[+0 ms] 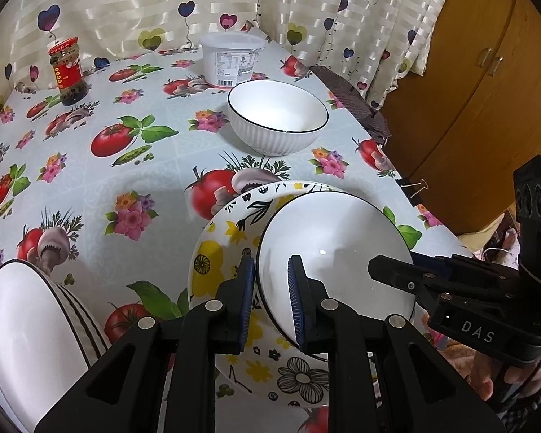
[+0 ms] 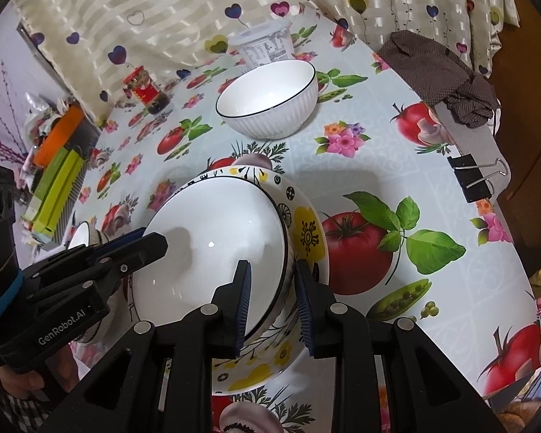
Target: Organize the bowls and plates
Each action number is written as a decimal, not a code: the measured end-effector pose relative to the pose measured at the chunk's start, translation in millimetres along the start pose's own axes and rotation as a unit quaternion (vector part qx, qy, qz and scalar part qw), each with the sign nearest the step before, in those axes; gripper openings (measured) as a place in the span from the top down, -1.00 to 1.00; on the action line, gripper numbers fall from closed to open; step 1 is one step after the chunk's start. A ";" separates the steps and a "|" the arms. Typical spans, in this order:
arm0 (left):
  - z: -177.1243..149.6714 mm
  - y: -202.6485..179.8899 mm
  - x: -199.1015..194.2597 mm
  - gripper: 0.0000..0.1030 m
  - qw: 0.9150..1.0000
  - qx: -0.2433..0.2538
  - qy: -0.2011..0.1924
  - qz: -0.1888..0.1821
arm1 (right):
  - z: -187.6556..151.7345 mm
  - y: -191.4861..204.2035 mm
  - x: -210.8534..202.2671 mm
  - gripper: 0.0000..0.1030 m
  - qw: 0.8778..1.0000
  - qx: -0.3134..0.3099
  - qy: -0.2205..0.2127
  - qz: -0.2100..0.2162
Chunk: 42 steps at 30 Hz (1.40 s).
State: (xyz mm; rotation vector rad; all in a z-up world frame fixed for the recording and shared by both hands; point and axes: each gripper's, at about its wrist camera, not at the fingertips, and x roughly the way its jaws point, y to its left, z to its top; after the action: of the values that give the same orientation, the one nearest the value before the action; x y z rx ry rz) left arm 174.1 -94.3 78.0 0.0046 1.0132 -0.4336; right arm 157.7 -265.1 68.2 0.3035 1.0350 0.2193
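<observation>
A white bowl with a black rim sits in a yellow-flowered plate near the table's front edge. My left gripper straddles the bowl's left rim, one finger inside and one outside, with a gap to the rim. My right gripper straddles the bowl's right rim the same way; it also shows in the left wrist view. A second ribbed white bowl stands farther back. A third striped bowl sits at the left.
A white plastic tub and a red-labelled jar stand at the back by the curtain. A brown cloth and a binder clip lie at the table's right edge. Boxes lie at the far left. A wooden cabinet stands to the right.
</observation>
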 end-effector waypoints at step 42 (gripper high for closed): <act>31.8 22.4 -3.5 0.35 0.997 0.017 -0.060 0.048 | 39.0 -9.7 -9.6 -0.29 0.995 -0.046 -0.087 -0.019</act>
State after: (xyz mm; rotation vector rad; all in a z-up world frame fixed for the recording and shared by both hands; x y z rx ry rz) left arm 206.5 -79.0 93.5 0.0565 0.8830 -0.3581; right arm 187.2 -282.9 91.1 0.2140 0.8551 0.2020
